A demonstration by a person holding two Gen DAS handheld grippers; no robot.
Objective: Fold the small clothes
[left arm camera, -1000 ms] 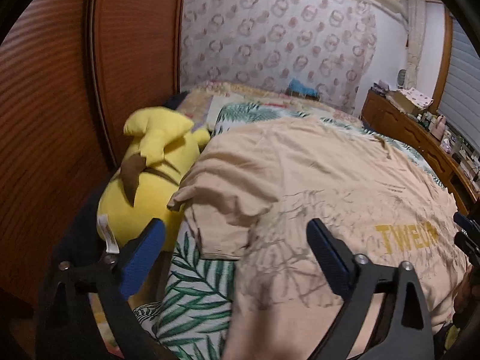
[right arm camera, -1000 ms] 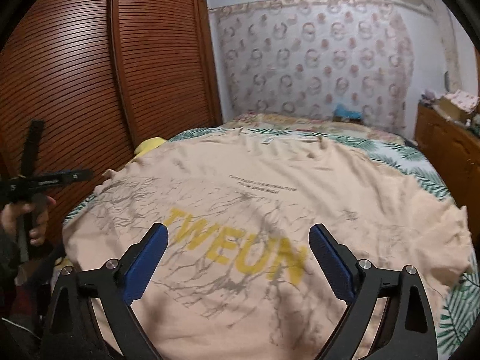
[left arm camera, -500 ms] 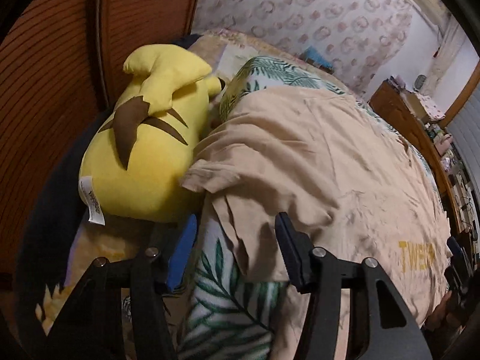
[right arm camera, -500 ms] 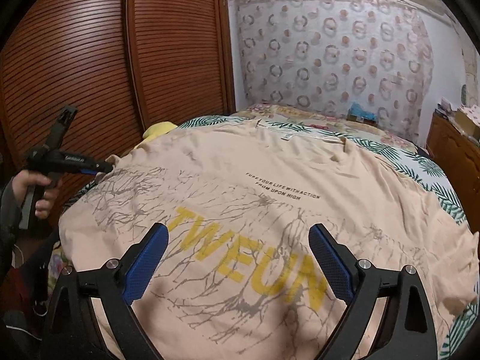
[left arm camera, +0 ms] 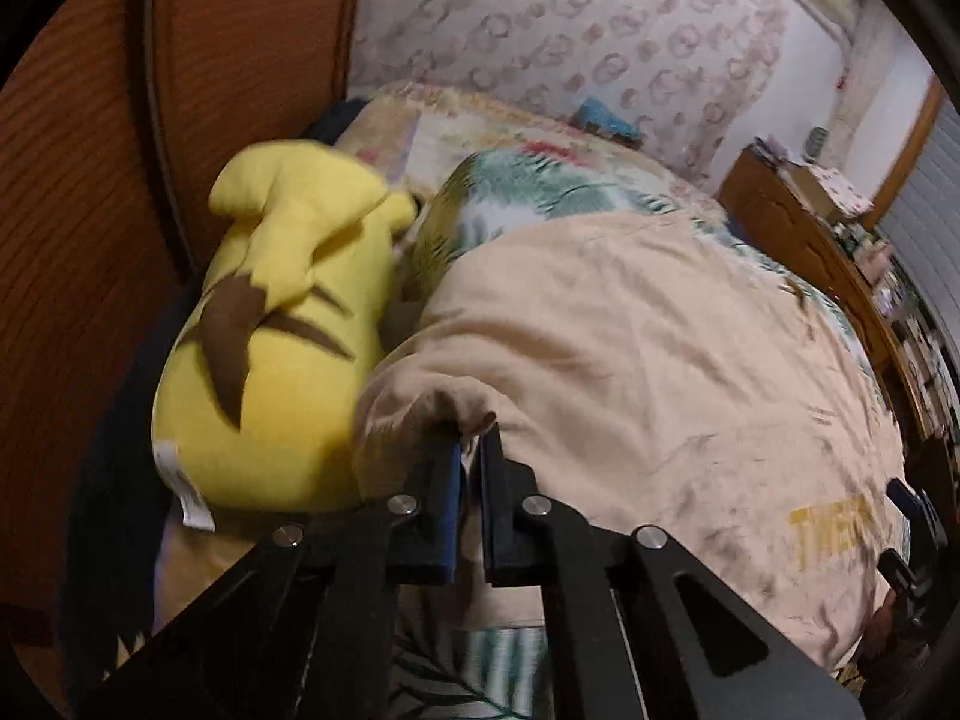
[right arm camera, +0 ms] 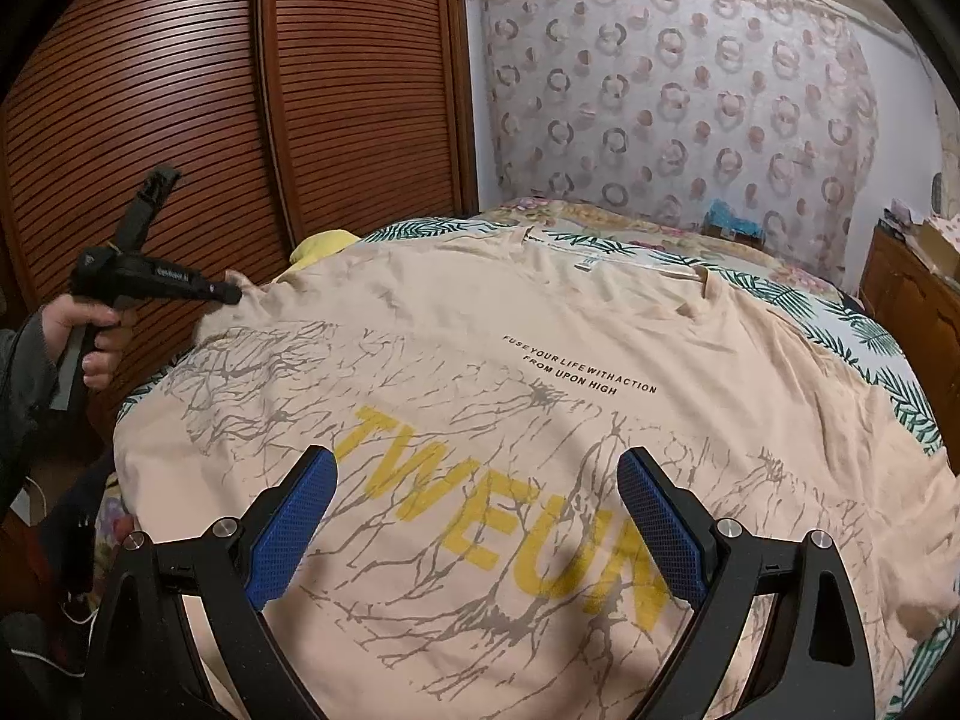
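Observation:
A beige T-shirt [right arm camera: 540,330] with yellow "TWEUN" lettering lies spread flat on the bed, print up. In the left wrist view its left sleeve [left arm camera: 420,414] bunches up at the tips of my left gripper [left arm camera: 474,438]. The jaws are closing there, and the pads pinch the sleeve's edge. The right wrist view shows the same gripper [right arm camera: 231,294] at the shirt's left shoulder, held by a person's hand [right arm camera: 96,330]. My right gripper [right arm camera: 474,462] hovers open over the shirt's lower front, with nothing between its blue pads [right arm camera: 294,516].
A yellow plush toy [left arm camera: 282,360] lies beside the sleeve, between the bed and the brown slatted wardrobe [right arm camera: 180,90]. A leaf-print cover [left arm camera: 528,192] lies under the shirt. A wooden dresser [left arm camera: 798,240] with clutter stands along the right wall.
My left gripper moved toward the sleeve by the plush toy and went from wide open to shut on the sleeve edge. The right gripper stayed open and shifted only slightly over the shirt.

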